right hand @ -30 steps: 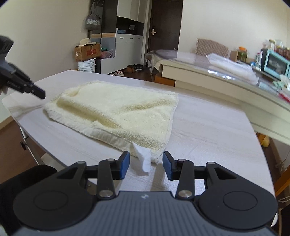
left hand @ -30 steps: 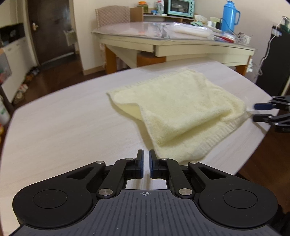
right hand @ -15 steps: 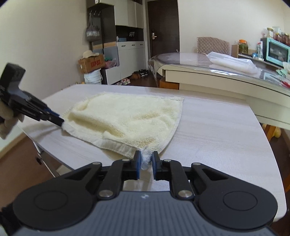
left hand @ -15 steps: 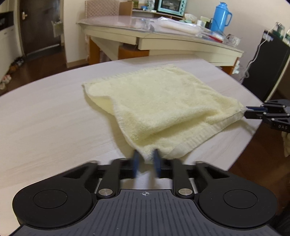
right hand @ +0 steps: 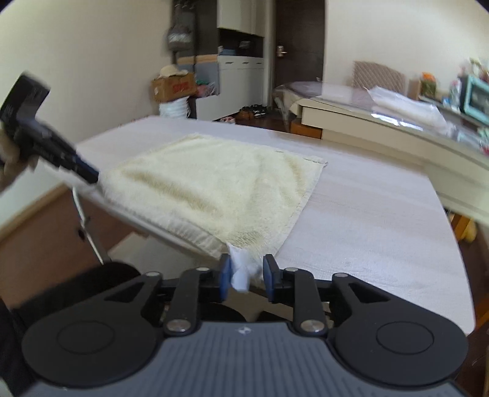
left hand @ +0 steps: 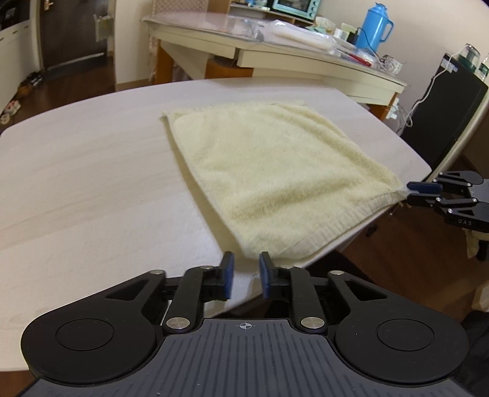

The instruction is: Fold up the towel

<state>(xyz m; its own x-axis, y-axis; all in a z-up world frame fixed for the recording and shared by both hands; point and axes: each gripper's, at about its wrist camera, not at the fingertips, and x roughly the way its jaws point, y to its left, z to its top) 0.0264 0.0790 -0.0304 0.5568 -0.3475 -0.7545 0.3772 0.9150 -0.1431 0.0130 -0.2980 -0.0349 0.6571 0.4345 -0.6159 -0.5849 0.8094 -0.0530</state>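
A pale yellow folded towel [left hand: 269, 177] lies flat on the white table [left hand: 91, 183], with its near edge along the table's front edge. My left gripper [left hand: 246, 267] is opening. The towel's near corner sits just past its blue pads, and nothing is between them. In the right wrist view the towel [right hand: 214, 186] ends in a white tag [right hand: 240, 274]. That tag hangs loose between the opening jaws of my right gripper [right hand: 244, 271]. The left gripper [right hand: 93, 177] shows blurred at the towel's far-left corner. The right gripper [left hand: 408, 194] also appears at the towel's right corner.
The table [right hand: 366, 213] drops off to brown floor just below both grippers. Behind stands a glass-topped table [left hand: 275, 52] with a blue thermos [left hand: 374, 29] and clutter. A black cabinet [left hand: 443, 116] is at the right. A person's hand [right hand: 9, 165] holds the left gripper.
Half a second ago both grippers were shut on the towel's near corners. The towel came toward the front edge and now lies flatter. Both pairs of jaws have since spread apart.
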